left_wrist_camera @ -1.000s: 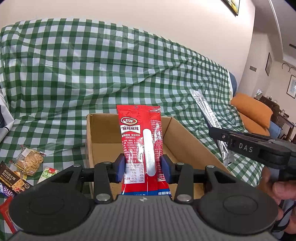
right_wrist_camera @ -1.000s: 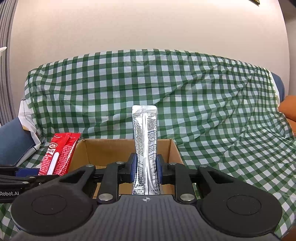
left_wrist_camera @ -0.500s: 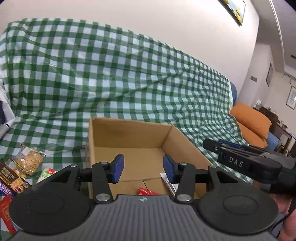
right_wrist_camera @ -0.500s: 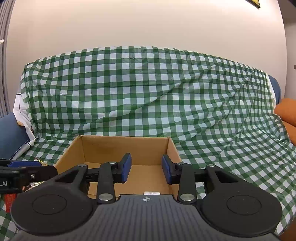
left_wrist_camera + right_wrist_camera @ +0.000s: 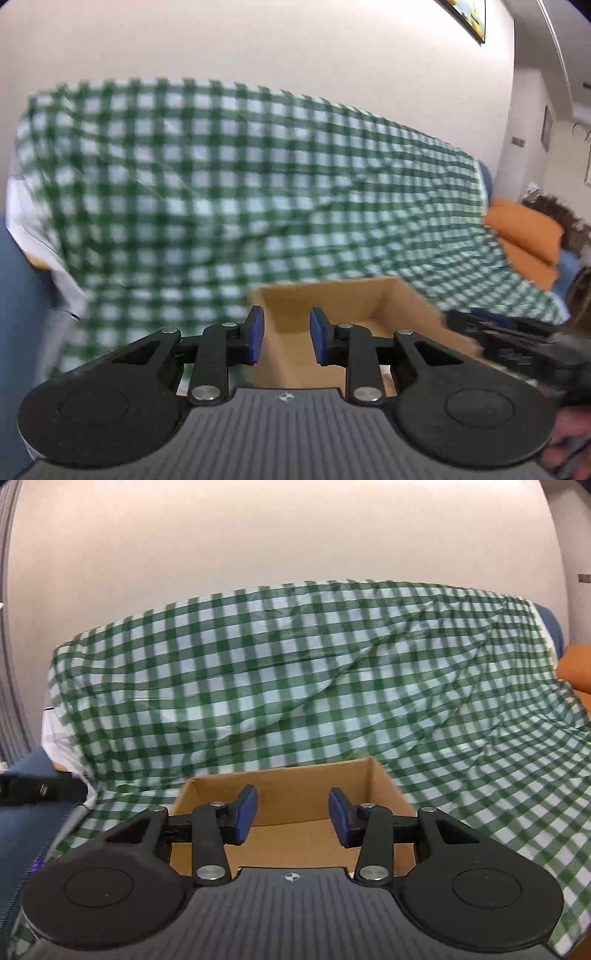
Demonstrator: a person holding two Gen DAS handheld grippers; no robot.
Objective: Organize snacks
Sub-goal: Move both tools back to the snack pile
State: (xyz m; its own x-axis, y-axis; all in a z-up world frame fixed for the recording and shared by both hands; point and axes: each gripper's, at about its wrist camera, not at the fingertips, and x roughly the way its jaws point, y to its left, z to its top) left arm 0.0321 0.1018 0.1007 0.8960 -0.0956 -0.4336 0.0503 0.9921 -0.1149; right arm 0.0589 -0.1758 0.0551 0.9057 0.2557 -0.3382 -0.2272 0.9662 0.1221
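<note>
My left gripper (image 5: 284, 340) stood empty, its blue pads (image 5: 255, 339) parted by a narrow gap after the jaws had just been closing, with nothing between them. The cardboard box (image 5: 332, 299) lay just beyond and slightly right of those tips, its open top facing up. My right gripper (image 5: 291, 820) was also empty, its pads (image 5: 245, 819) set wider apart after the jaws had just been opening, and the same box (image 5: 295, 782) sat straight ahead of them, centred between the fingers.

The left view was smeared with blur, so the box's floor and whatever lay in it I could not make out. The gripper bodies cut off the near wall of the box in both views. At the left view's right edge I saw the right gripper as a dark blurred shape (image 5: 517, 343), with part of a hand (image 5: 565, 443) below it.

The box rested on a green checked cloth (image 5: 295, 672) draped over a sofa, with open cloth to either side. An orange cushion (image 5: 524, 229) lay well off to the right.
</note>
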